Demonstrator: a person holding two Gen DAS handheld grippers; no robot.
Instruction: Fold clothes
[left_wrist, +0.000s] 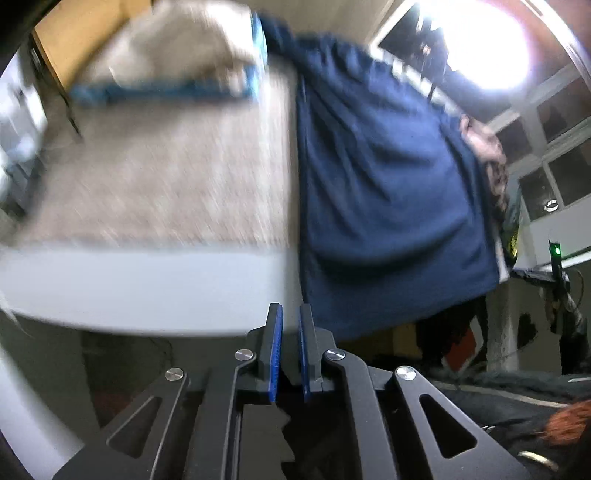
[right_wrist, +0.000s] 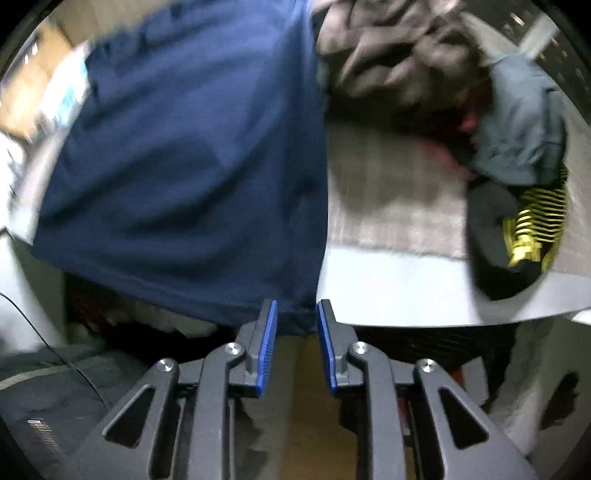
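A navy blue garment lies spread across the beige bed cover, and its lower hem hangs over the bed's white front edge. My left gripper sits just below that edge, next to the hem's left corner. Its blue pads stand a narrow gap apart with nothing between them. In the right wrist view the same navy garment fills the left half. My right gripper is open, and the hem's right corner hangs at its fingertips, not pinched. Both views are motion-blurred.
A pile of unfolded clothes sits at the back right of the bed, with a teal piece and a black-and-yellow striped one near the edge. A cream blanket with blue trim lies by the wooden headboard. A bright window glares.
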